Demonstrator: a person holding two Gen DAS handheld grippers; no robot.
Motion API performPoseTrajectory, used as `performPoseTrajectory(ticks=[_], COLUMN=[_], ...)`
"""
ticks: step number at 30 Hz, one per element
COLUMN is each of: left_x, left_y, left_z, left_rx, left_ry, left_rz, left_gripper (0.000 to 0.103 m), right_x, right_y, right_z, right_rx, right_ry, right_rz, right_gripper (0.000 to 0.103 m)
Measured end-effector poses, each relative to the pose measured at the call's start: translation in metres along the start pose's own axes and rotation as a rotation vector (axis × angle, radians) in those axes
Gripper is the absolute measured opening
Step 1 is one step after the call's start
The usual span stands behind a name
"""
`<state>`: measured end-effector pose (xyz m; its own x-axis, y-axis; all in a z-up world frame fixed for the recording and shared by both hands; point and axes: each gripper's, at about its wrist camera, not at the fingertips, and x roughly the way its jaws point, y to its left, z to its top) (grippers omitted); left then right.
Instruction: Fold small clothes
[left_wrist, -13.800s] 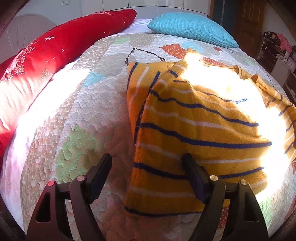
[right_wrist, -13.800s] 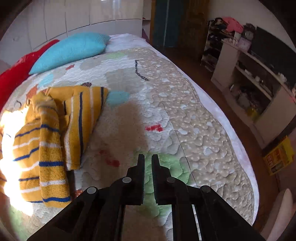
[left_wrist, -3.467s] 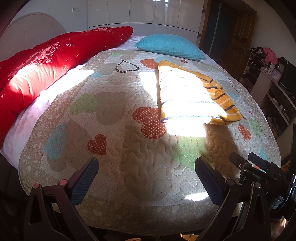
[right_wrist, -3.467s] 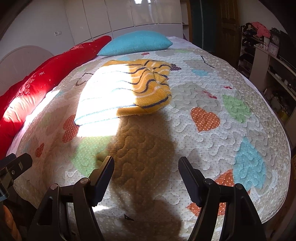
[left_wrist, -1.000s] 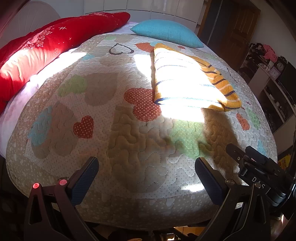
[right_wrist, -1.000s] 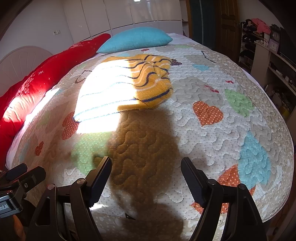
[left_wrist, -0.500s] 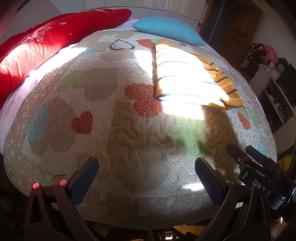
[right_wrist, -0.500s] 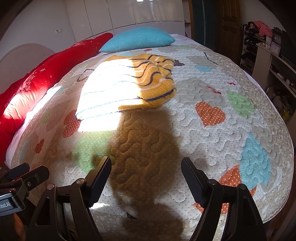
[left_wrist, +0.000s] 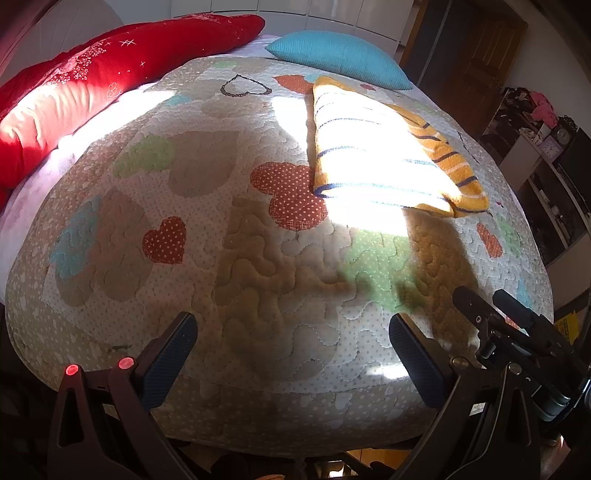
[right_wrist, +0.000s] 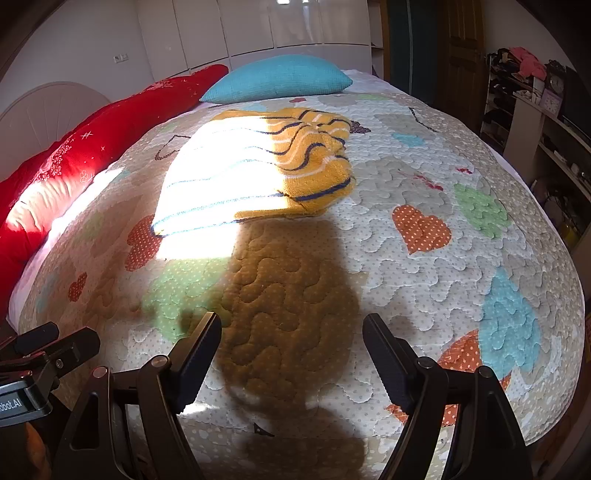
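Note:
A yellow sweater with navy and white stripes (left_wrist: 380, 155) lies folded into a flat rectangle on the quilted bed, partly in bright sunlight; it also shows in the right wrist view (right_wrist: 258, 173). My left gripper (left_wrist: 291, 343) is open and empty, near the foot edge of the bed, well short of the sweater. My right gripper (right_wrist: 291, 339) is open and empty, also back near the foot edge. The right gripper's body shows in the left wrist view (left_wrist: 517, 332).
The heart-patterned quilt (left_wrist: 184, 206) covers the bed. A long red pillow (left_wrist: 92, 77) lies along the left side and a teal pillow (right_wrist: 277, 77) at the head. Shelves with clutter (right_wrist: 535, 110) and a wooden door stand to the right.
Since the oldest frames the sweater went from rumpled to folded flat, and both grippers drew back to the foot of the bed. In the last second both views barely shift.

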<state>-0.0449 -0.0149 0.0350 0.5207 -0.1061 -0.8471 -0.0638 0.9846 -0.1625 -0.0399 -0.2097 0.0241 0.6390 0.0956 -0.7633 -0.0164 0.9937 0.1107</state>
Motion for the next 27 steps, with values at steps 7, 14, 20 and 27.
performPoseTrajectory(ticks=[7,14,20,27], left_x=[0.002,0.005,0.006,0.002], left_y=[0.002,0.003,0.012,0.023], left_z=[0.000,0.001,0.016,0.040], left_rx=[-0.005,-0.003,-0.009,0.012], left_ry=[0.005,0.012,-0.020,-0.119], left_rz=[0.003,0.006,0.009,0.037], left_gripper=[0.103,0.103,0.103,0.103], right_x=[0.001,0.004,0.006,0.011], right_y=[0.001,0.001,0.006,0.013], right_z=[-0.001,0.002,0.018,0.038], right_rx=[-0.006,-0.016,-0.059,-0.082], right_ry=[0.003,0.001,-0.029,-0.047], right_rz=[0.001,-0.008,-0.033,-0.033], right_gripper=[0.083,0.083,0.083,0.084])
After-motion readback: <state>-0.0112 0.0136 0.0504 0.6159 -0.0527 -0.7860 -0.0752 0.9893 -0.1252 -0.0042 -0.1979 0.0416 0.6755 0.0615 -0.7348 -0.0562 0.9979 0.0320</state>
